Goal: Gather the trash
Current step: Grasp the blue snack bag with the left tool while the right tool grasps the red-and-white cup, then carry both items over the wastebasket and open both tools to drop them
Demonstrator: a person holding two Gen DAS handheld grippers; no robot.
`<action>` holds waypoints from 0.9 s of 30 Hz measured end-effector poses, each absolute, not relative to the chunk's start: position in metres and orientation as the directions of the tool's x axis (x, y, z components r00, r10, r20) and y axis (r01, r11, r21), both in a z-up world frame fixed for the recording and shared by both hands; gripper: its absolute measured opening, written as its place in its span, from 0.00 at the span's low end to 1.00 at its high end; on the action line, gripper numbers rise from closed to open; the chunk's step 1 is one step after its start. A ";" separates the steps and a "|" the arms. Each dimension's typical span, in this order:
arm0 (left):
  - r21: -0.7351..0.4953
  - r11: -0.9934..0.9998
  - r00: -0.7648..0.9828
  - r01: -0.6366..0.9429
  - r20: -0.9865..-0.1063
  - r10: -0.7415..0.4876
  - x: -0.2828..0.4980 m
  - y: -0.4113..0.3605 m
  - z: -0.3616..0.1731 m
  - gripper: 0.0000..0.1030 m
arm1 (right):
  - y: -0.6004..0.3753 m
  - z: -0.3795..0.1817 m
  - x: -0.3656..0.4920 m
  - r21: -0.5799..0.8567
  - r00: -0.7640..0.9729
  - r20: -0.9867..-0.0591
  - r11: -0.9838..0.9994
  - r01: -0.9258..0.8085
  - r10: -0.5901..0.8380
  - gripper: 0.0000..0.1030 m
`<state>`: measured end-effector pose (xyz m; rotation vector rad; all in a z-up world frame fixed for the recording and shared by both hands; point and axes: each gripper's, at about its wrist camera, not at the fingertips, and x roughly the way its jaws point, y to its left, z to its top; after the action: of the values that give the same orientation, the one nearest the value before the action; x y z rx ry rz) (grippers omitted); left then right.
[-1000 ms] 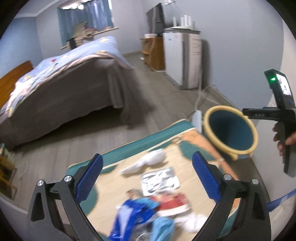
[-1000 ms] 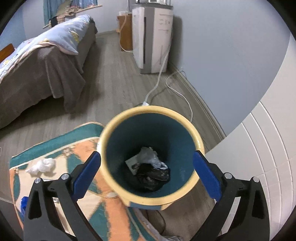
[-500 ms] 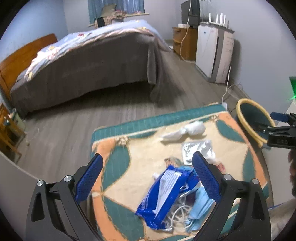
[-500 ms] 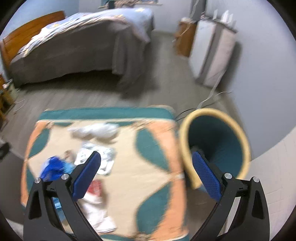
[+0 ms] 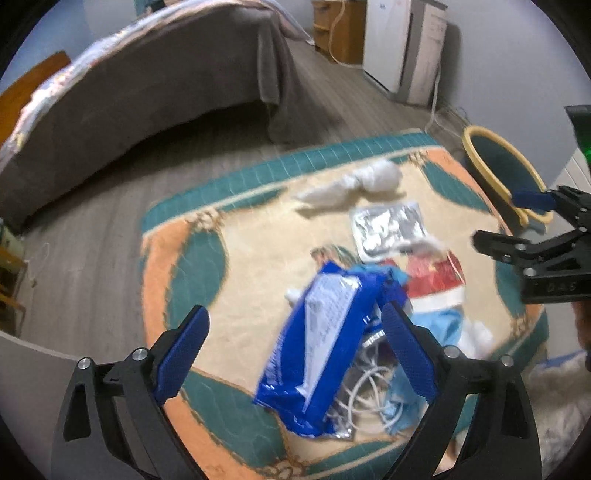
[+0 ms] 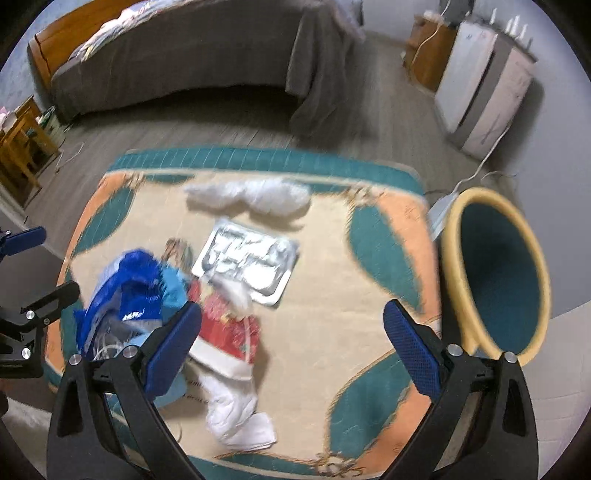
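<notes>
Trash lies on a patterned rug (image 5: 177,266) (image 6: 369,295): a blue wrapper (image 5: 321,350) (image 6: 125,291), a silver foil tray (image 5: 388,225) (image 6: 247,258), a red packet (image 5: 432,280) (image 6: 225,332), white crumpled paper (image 5: 354,182) (image 6: 255,194) and white tissue (image 6: 236,406). A yellow-rimmed teal bin (image 5: 498,173) (image 6: 498,273) stands off the rug's right edge. My left gripper (image 5: 295,354) is open above the blue wrapper. My right gripper (image 6: 291,347) is open and empty above the rug, near the red packet; it also shows in the left wrist view (image 5: 532,221).
A bed with a grey cover (image 5: 147,92) (image 6: 207,48) stands behind the rug. A white appliance (image 5: 402,44) (image 6: 484,99) and a wooden cabinet (image 5: 336,26) line the back wall. A cable (image 6: 484,162) runs along the floor near the bin. Wooden furniture (image 6: 18,147) stands at the left.
The right gripper has swung left from over the bin to above the trash on the rug. The left gripper has moved closer to the blue wrapper. Both stay open.
</notes>
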<state>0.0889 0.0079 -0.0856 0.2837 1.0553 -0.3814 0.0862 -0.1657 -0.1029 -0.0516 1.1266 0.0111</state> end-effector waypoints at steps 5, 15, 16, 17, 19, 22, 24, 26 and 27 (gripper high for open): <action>0.048 0.873 0.371 0.485 -0.915 -0.156 0.087 -0.001 -0.103 0.67 | -0.155 -0.124 0.091 -0.006 0.360 -0.932 0.996 -0.087 0.026 0.63; 0.019 0.866 0.302 0.500 -0.941 -0.154 0.090 -0.006 -0.123 0.32 | -0.152 -0.148 0.095 0.080 0.273 -0.956 0.992 -0.097 0.104 0.22; 0.012 0.864 0.295 0.503 -0.942 -0.159 0.090 -0.006 -0.124 0.27 | -0.151 -0.147 0.095 0.086 0.277 -0.955 0.991 -0.099 0.110 0.20; 0.005 0.864 0.286 0.504 -0.945 -0.161 0.090 -0.006 -0.125 0.24 | -0.151 -0.144 0.095 0.093 0.284 -0.952 0.991 -0.101 0.118 0.18; 0.021 0.859 0.293 0.511 -0.944 -0.152 0.089 -0.007 -0.123 0.21 | -0.151 -0.136 0.094 0.099 0.307 -0.943 0.990 -0.104 0.127 0.11; 0.038 0.860 0.313 0.509 -0.939 -0.144 0.087 -0.006 -0.117 0.19 | -0.151 -0.123 0.093 0.105 0.333 -0.933 0.988 -0.110 0.137 0.08; 0.048 0.863 0.338 0.503 -0.930 -0.145 0.085 -0.004 -0.109 0.18 | -0.151 -0.114 0.091 0.104 0.357 -0.924 0.988 -0.114 0.139 0.07; 0.055 0.870 0.365 0.490 -0.919 -0.147 0.084 0.000 -0.100 0.18 | -0.151 -0.104 0.089 0.104 0.382 -0.913 0.987 -0.123 0.144 0.06; 0.052 0.875 0.373 0.482 -0.915 -0.151 0.083 0.001 -0.096 0.18 | -0.151 -0.098 0.088 0.099 0.397 -0.907 0.987 -0.129 0.143 0.06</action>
<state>0.0834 0.0015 -0.0958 0.3366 1.1207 -0.4154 0.0878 -0.1508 -0.0979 0.0139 1.1499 0.1719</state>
